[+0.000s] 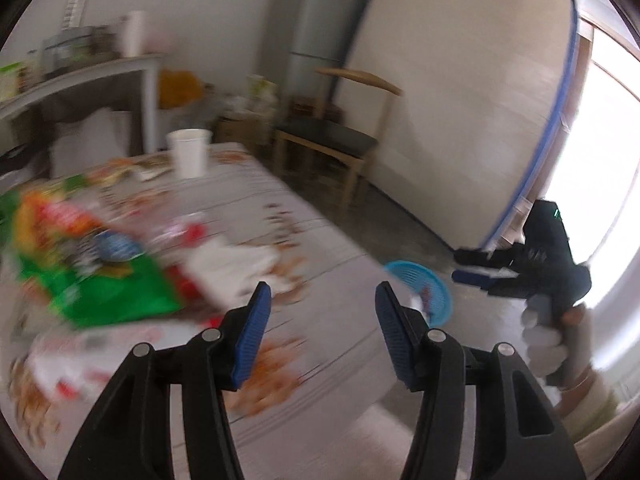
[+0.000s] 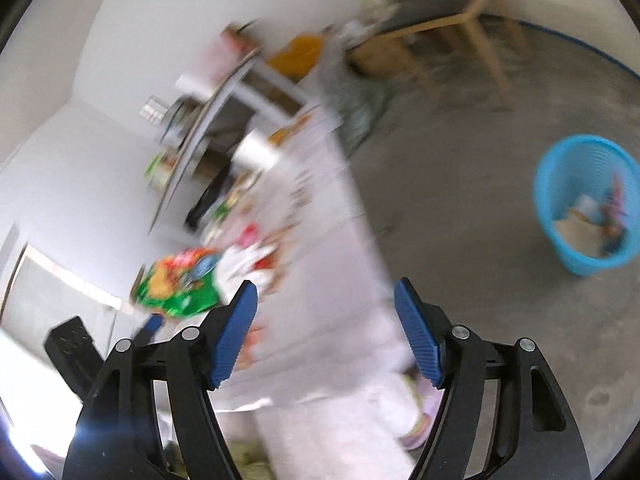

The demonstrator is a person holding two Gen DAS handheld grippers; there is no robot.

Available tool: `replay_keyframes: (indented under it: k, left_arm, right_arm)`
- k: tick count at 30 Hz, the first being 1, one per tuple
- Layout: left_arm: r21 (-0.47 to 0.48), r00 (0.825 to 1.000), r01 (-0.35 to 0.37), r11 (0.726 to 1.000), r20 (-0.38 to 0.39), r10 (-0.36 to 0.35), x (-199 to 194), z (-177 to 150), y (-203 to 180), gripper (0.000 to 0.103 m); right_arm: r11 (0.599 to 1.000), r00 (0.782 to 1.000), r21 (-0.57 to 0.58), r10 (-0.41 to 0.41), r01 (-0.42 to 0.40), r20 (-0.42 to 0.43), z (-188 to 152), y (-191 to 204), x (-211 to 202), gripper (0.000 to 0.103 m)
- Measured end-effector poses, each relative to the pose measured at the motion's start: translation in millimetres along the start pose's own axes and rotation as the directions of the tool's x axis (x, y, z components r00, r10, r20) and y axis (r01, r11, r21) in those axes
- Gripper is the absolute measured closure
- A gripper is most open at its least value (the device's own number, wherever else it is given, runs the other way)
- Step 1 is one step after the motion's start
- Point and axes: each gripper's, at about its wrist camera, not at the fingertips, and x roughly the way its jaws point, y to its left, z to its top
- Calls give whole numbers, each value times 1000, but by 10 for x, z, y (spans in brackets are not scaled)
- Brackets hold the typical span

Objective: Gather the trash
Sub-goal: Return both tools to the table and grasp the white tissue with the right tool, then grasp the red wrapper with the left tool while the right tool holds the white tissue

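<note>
Left tool [image 1: 323, 316] open | right tool [image 2: 325, 320] open | snack bag [image 1: 100, 276] print unreadable

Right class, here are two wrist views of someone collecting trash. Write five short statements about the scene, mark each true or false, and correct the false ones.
1. The left tool is clamped on a wrapper. False: it is open and holds nothing.
2. The blue basket stands on the floor. True.
3. The blue basket is empty. False: some trash already lies inside it.
4. A green snack bag lies on the table. True.
5. The white paper cup lies tipped over. False: it stands upright on the table.
</note>
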Motion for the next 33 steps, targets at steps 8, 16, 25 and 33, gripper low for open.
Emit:
replay_keyframes:
  k: [8,16,25,33]
  left_arm:
    - [-22,993,-113,993,36,114,-274,-359,510,50]
    - [-59,988,-144,988,39,147,-324,-574,784,50]
    - [-109,991,-117,987,54,124,-328,-610,932,50]
    - [-128,991,-104,986,71,114,-301,-527,960,50]
  right_arm:
    - [973,989,-230,-44,11,-141,-47,977,961,32]
    - [875,956,-457,-252,159,-150,5,1365,1812,40]
    - [853,932,-491,-304,174,-199,-147,1307,2066,77]
    - [925,946,-356,-225,133,-232,-117,1130,1777,88]
